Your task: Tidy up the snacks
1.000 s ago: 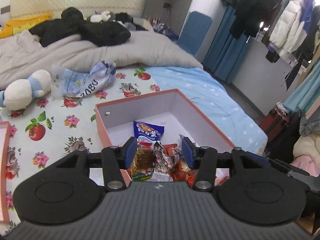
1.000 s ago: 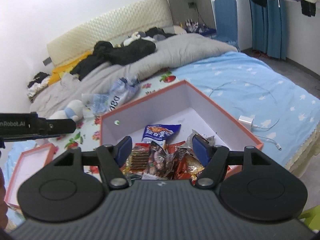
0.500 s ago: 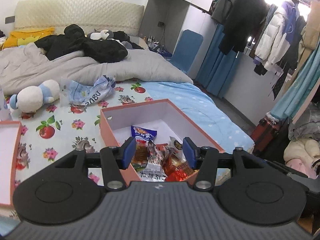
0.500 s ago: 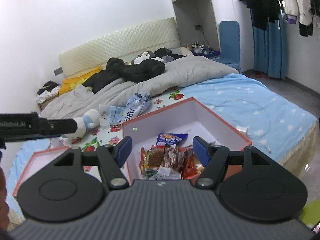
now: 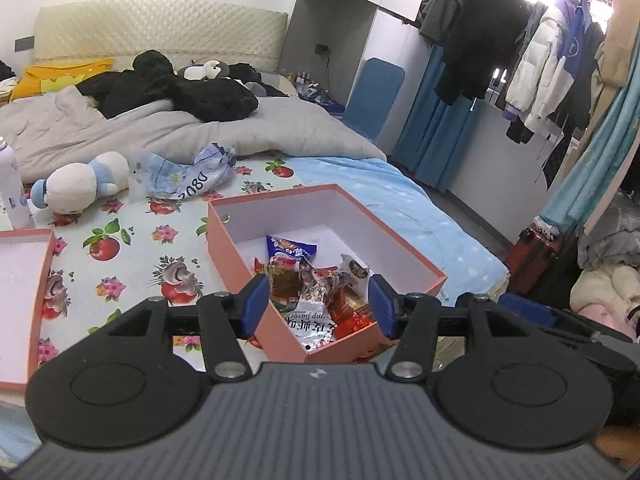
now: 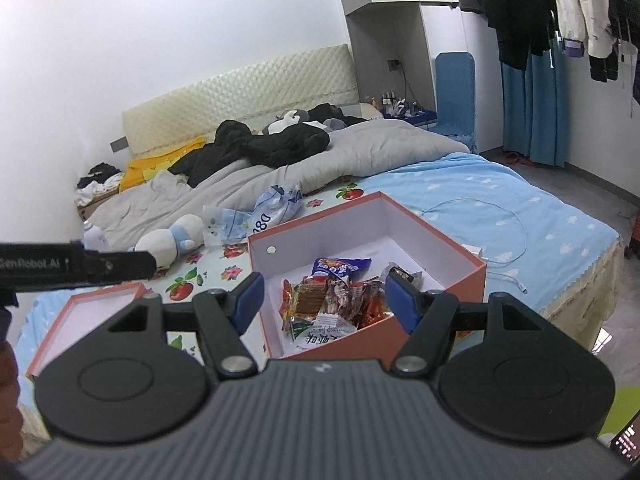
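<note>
An open pink box (image 5: 400, 240) (image 6: 436, 232) stands on the bed near its foot. A pile of snack packets (image 5: 316, 292) (image 6: 328, 300) lies in its near corner, with a blue packet (image 5: 290, 247) (image 6: 340, 266) behind them. My left gripper (image 5: 318, 308) is open and empty, held back above the box's near corner. My right gripper (image 6: 326, 300) is open and empty, also held back above the box.
The pink box lid (image 5: 24, 276) (image 6: 92, 312) lies to the left on the flowered sheet. A plush toy (image 5: 76, 182), a crumpled blue bag (image 5: 188, 172), a white bottle (image 5: 14, 192) and a grey duvet (image 5: 160, 128) lie behind. A charger cable (image 6: 500, 236) lies right of the box.
Both grippers have pulled back and up from the box, so it looks smaller and farther. The jaws stay open and empty. The snacks have not moved.
</note>
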A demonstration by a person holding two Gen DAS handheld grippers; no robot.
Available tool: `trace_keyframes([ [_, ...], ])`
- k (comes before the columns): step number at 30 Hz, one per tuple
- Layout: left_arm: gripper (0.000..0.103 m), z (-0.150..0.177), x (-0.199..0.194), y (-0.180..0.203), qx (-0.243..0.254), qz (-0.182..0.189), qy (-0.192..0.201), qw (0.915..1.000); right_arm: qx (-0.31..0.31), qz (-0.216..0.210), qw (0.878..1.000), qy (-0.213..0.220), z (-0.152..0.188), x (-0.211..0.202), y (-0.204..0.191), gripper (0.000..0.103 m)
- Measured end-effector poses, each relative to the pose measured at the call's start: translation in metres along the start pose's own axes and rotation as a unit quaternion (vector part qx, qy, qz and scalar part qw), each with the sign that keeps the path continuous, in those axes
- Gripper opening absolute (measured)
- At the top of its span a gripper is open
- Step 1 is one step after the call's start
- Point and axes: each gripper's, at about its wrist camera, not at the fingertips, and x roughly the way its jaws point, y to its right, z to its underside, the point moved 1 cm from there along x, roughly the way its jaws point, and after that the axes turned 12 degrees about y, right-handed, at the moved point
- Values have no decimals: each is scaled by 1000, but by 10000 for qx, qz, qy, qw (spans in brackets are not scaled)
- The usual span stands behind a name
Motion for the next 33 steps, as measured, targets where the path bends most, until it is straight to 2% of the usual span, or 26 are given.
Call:
trace_keyframes([
  [14, 64, 2, 1, -3, -32, -143, 88, 9999, -28, 40, 10000, 32, 4, 0, -2, 69],
  [17, 71, 1, 3, -5, -23, -203, 104, 9997, -17, 16, 10000, 30, 4, 0, -1, 69],
  [20, 96, 0, 4, -6, -7, -277, 133, 9995, 31, 48, 10000, 24, 3, 0, 1, 69],
  [21, 100, -1, 4, -7, 16, -285, 156, 9995, 35, 39, 10000, 17, 3, 0, 2, 72],
  [22, 100, 0, 4, -7, 44, -303, 176, 9994, 48, 33, 10000, 14, 2, 0, 3, 79],
  [23, 101, 0, 4, -6, 61, -321, 173, 9993, 78, 46, 9999, 46, 2, 0, 4, 94],
  [24, 101, 0, 5, -7, 63, -339, 160, 9993, 85, 80, 9999, 71, 2, 0, 4, 99],
  [33, 102, 2, 8, -5, 151, -405, 101, 9990, 19, 188, 9998, 30, 3, 2, 5, 101],
])
